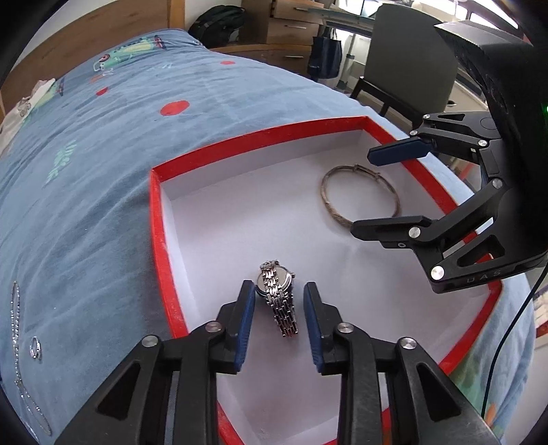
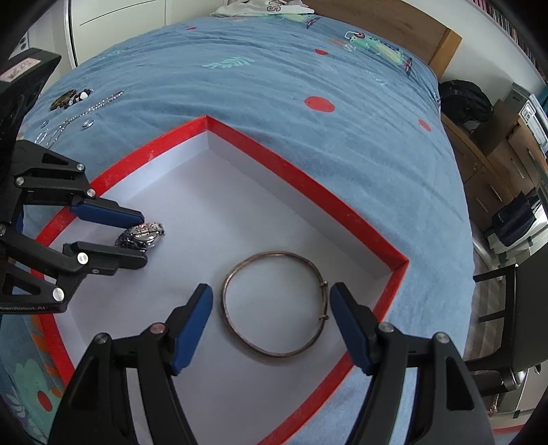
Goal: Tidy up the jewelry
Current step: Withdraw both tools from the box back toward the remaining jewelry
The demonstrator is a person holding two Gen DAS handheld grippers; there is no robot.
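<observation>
A red-rimmed box [image 1: 156, 219] with a white floor lies on the blue bedspread; it also shows in the right wrist view [image 2: 301, 178]. A silver watch [image 1: 278, 297] lies in it between the fingers of my open left gripper [image 1: 279, 291], not clamped; it shows in the right wrist view [image 2: 144, 234] too. A thin bronze bangle [image 2: 274, 304] lies flat in the box between the fingers of my open right gripper [image 2: 270, 291]. The bangle [image 1: 356, 191] and right gripper [image 1: 363, 191] also show in the left wrist view, and the left gripper [image 2: 142, 236] in the right.
Loose jewelry lies on the bedspread outside the box: a silver chain [image 1: 15, 342] and a small ring [image 1: 35, 347], also beads [image 2: 70, 97] and a chain [image 2: 89, 109]. A chair [image 1: 404, 65] and wooden drawers [image 1: 291, 30] stand beyond the bed.
</observation>
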